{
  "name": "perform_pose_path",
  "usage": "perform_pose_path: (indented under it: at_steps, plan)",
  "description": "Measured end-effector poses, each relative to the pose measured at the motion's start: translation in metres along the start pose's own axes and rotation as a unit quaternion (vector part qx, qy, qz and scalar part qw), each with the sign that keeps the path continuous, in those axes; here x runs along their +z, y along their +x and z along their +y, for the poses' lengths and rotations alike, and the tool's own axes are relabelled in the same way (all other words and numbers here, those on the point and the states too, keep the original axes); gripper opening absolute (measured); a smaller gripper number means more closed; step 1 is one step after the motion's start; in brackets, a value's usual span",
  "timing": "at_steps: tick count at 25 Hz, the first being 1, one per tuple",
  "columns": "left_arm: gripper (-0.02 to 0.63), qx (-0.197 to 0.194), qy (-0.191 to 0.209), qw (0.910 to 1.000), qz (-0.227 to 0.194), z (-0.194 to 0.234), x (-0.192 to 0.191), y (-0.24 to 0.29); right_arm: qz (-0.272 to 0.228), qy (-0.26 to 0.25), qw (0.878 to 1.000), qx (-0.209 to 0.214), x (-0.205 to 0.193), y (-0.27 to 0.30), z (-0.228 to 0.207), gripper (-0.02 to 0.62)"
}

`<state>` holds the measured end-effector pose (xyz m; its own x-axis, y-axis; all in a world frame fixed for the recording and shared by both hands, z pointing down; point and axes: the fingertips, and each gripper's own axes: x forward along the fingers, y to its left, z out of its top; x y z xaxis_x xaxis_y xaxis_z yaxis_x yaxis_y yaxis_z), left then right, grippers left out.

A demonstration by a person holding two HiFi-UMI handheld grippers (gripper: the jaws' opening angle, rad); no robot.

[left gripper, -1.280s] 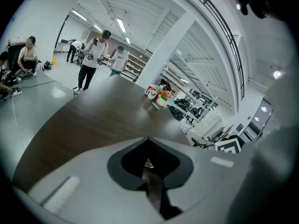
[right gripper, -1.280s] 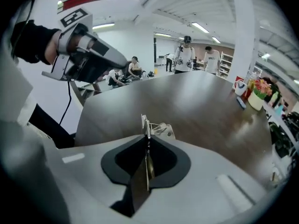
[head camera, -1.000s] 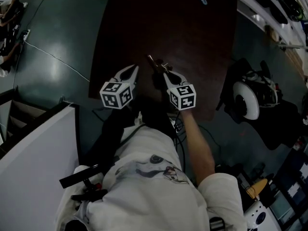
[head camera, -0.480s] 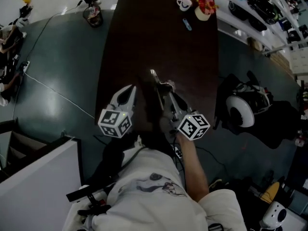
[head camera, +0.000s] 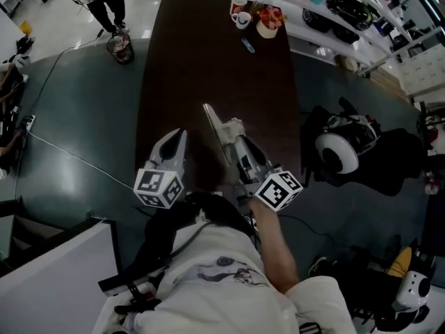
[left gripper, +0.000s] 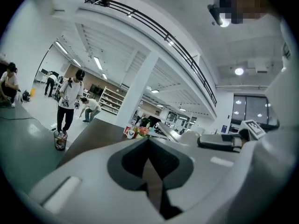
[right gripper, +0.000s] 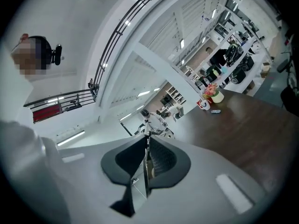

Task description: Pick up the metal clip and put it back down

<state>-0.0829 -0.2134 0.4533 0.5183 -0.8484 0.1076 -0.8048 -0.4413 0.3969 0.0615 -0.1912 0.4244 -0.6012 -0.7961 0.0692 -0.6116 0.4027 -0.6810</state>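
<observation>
Your right gripper (head camera: 233,126) is pinching the metal clip (head camera: 211,117) over the tabletop's (head camera: 208,54) near edge, left gripper (head camera: 179,134) closed, mugs (head camera: 241,19) at far edge.

One metal clip (head camera: 213,119), two grippers (head camera: 179,134) (head camera: 235,132), one table (head camera: 208,47)

Head view: camera above the person, facing steeply down. The shirt (head camera: 222,284) fills the lower frame and the worktop (head camera: 208,54) runs up the centre, far below.

Left gripper view: camera rides on the left hand-held gripper (head camera: 182,133), close behind its jaws, facing about level along the worktop.

Right gripper view: same mounting on the right hand-held gripper (head camera: 233,131). The frame is rolled, with the worktop slanting across the lower right.

Shared by all three: the cups (head camera: 254,18) at the worktop's far end, small in both gripper views.
</observation>
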Motion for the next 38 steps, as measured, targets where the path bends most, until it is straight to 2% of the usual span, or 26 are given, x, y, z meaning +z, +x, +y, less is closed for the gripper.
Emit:
perform_pose_path:
  at_steps: [8, 13, 18, 25, 32, 38]
  plan:
    - [-0.006, 0.008, 0.003, 0.9999, -0.01, -0.005, 0.007, -0.008, -0.04, 0.025, 0.999, 0.023, 0.018, -0.013, 0.015, 0.029]
    - [-0.006, 0.016, 0.011, 0.9995, -0.023, -0.071, -0.006, -0.02, -0.059, 0.018, 0.998, 0.027, 0.039, -0.083, 0.009, 0.029]
    - [-0.006, 0.018, 0.025, 0.9992, -0.024, -0.106, -0.014, -0.029, -0.07, 0.0, 0.997, 0.01, 0.047, -0.121, 0.0, 0.029]
    - [-0.006, 0.032, 0.045, 0.998, -0.031, -0.127, -0.009, -0.056, -0.088, 0.005, 0.996, 0.024, 0.05, -0.15, 0.01, 0.029]
    - [-0.006, 0.013, 0.047, 0.9977, -0.047, -0.146, -0.001, -0.066, -0.108, 0.004, 0.994, 0.031, 0.053, -0.175, 0.027, 0.029]
    - [-0.006, 0.004, 0.043, 0.9976, -0.054, -0.144, 0.005, -0.076, -0.116, 0.002, 0.993, 0.032, 0.048, -0.179, 0.045, 0.029]
